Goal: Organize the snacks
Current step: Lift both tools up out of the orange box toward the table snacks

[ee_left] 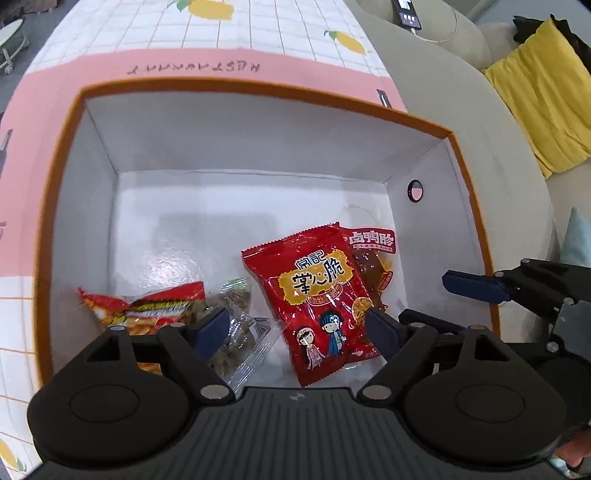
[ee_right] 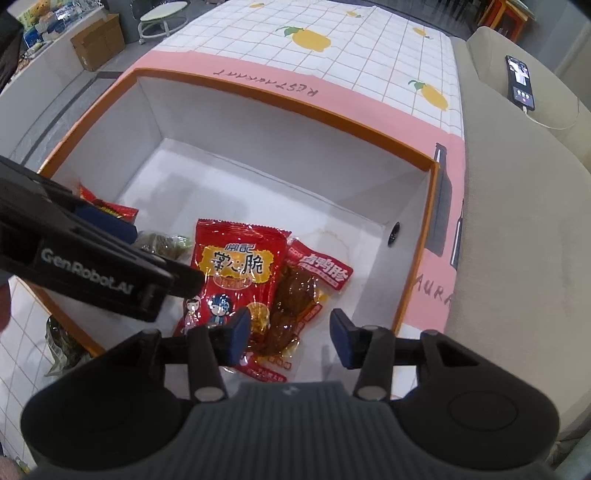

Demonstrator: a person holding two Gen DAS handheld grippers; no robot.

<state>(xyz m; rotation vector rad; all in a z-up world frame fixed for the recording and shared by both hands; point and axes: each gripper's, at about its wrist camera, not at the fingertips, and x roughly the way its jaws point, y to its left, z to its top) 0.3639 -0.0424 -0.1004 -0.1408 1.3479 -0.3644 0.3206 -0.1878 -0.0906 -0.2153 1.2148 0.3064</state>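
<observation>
The box (ee_left: 476,206), orange-rimmed and white inside, sits on the tabletop (ee_left: 280,33) beside a sofa (ee_right: 517,206), and it is the one container in view; its floor is mostly bare, with the snacks bunched toward the near wall. Four packets lie inside: a red packet (ee_left: 317,295) with cartoon figures, overlapping a duck packet (ee_left: 376,254) against the right wall, a clear pouch (ee_left: 240,325) of dark pieces, and a striped packet (ee_left: 147,306) in the near left corner. A fifth item, a green pouch (ee_right: 62,347), lies outside the box on the tabletop, though the right view's edge is too warped to say what it holds. The left gripper (ee_left: 299,328) hangs low over the box with its jaws wide and nothing between them; the right gripper (ee_right: 290,332) also stands open and empty above the duck packet. The main risk is the two grippers colliding, since they crowd the same near end of the box. A jaw closing on the overlapped red and duck packets could pinch both at once, or slide off the glossy film. Reaching for the green pouch could knock the box wall and shift the box. One phone (ee_right: 521,83) lies on the sofa, well apart.
</observation>
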